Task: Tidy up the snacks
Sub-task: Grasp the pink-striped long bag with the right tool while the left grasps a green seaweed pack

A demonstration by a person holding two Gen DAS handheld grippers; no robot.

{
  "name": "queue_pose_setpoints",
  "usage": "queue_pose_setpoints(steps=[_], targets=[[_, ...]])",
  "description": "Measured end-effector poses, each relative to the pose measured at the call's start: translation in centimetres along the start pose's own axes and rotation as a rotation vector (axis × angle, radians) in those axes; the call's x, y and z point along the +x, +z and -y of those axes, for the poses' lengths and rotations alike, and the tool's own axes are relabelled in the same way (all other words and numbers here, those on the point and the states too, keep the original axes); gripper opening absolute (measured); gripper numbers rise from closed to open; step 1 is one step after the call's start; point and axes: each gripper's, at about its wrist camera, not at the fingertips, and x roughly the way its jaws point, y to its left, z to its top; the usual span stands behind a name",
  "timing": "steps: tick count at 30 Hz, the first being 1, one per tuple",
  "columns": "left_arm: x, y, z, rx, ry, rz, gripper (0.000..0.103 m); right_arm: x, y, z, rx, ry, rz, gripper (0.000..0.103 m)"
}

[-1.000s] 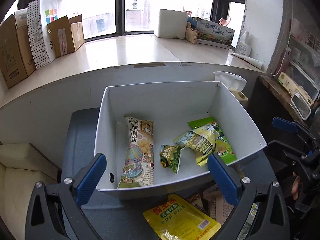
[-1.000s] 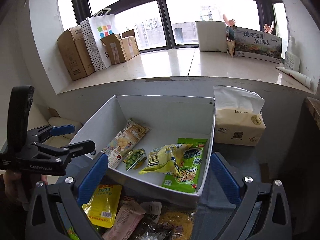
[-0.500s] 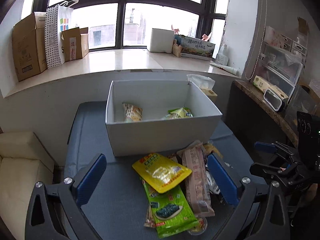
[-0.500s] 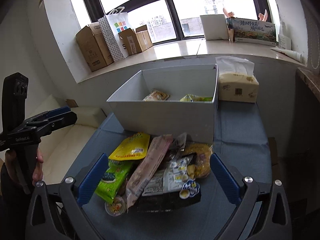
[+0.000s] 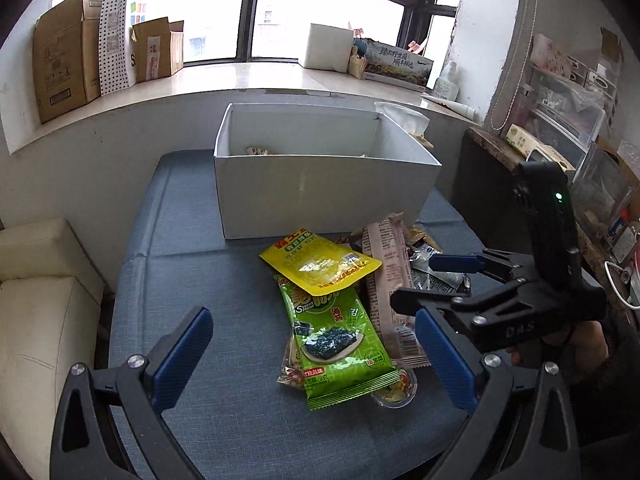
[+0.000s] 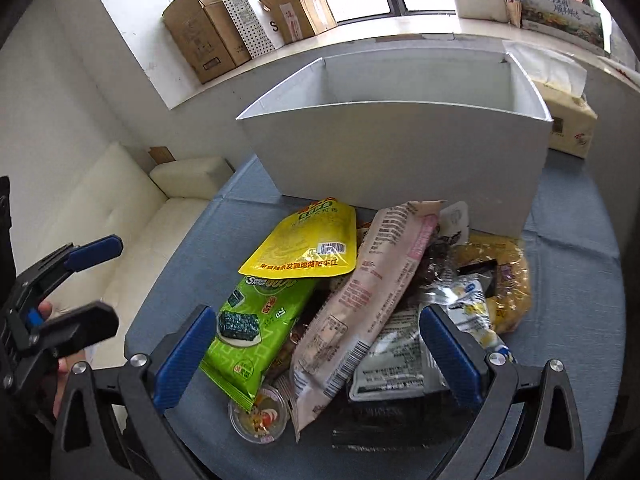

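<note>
Snacks lie in a loose heap on the blue tabletop [image 5: 192,420], just in front of the white box [image 5: 320,192], which stands at twelve o'clock in both views. On top of the heap sits a yellow pouch [image 5: 318,262], its lower edge overlapping a green seaweed packet [image 5: 336,336] that stretches toward six o'clock. Beside them, toward three o'clock, a long pink wrapper [image 6: 368,296] runs diagonally across the heap, and a small clear cup [image 6: 258,414] peeks out under the near end of the green packet. A crinkled yellow bag [image 6: 508,280] lies at the three o'clock edge of the heap, close to the box wall, with a silver packet [image 6: 468,304] resting against it. Over the near wall of the box the tip of one snack [image 5: 256,151] shows inside it.

The left gripper [image 5: 312,356] hovers above the near end of the green packet, jaws spread wide and holding nothing. The right gripper [image 6: 316,356] hangs low over the pink wrapper, its jaws also spread wide and empty; from the left wrist view it sits at three o'clock, beside the heap. A tissue box [image 6: 568,120] stands at two o'clock, touching or just beside the white box. Cardboard boxes [image 5: 64,64] line the windowsill at ten o'clock.
</note>
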Motion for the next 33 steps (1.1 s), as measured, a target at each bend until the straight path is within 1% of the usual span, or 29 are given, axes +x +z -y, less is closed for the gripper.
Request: queue_pose_setpoints(steps=[3,5,7,8,9,11,14,16,18,23,25,28,30,33], targets=[[0.0,-0.4,-0.2,0.000,0.000,-0.005,0.103,1.7,0.5,0.8,0.037,-0.007,-0.030,0.103],[-0.1,-0.5,-0.3,0.004,0.006,-0.004,0.103,2.6,0.5,1.3,0.061,0.012,-0.037,0.103],[0.0,-0.6,-0.4,0.002,0.007,-0.008,0.103,3.0,0.6,1.3,0.055,-0.007,-0.033,0.095],[0.0,-0.7,-0.5,-0.002,0.008,-0.011,0.103,3.3,0.7,1.1,0.050,-0.027,-0.047,0.081],[0.1,-0.7,-0.6,-0.006,0.009,-0.014,0.103,3.7,0.7,1.1,0.052,-0.045,-0.062,0.062],[0.3,-0.8,-0.5,-0.011,0.010,-0.019,0.103,4.3,0.5,1.2,0.044,-0.088,-0.075,0.042],[0.4,-0.9,-0.6,-0.007,0.010,-0.025,0.103,3.9,0.4,1.8,0.078,-0.044,-0.058,0.036],[0.7,-1.0,-0.8,-0.010,0.015,-0.034,0.103,3.3,0.4,1.9,0.085,-0.025,-0.047,0.029],[1.0,-1.1,-0.8,-0.011,0.008,-0.042,0.103,2.1,0.4,1.9,0.093,-0.032,-0.022,0.023],[2.7,-1.3,-0.3,-0.004,0.003,-0.076,0.103,-1.4,0.9,1.8,0.081,-0.010,0.054,0.022],[4.1,-1.2,0.2,0.009,-0.004,-0.111,0.103,-3.0,1.1,1.7,0.078,-0.001,0.088,0.022],[6.8,-1.0,1.3,0.021,0.018,-0.157,0.103,-6.0,1.5,1.6,0.083,-0.001,0.150,0.022],[8.4,-0.8,2.1,0.035,0.040,-0.171,0.103,-7.9,1.6,1.4,0.093,0.004,0.192,0.022],[10.5,-0.4,2.9,0.046,0.073,-0.192,0.103,-10.1,1.1,1.0,0.108,-0.014,0.226,0.022]])
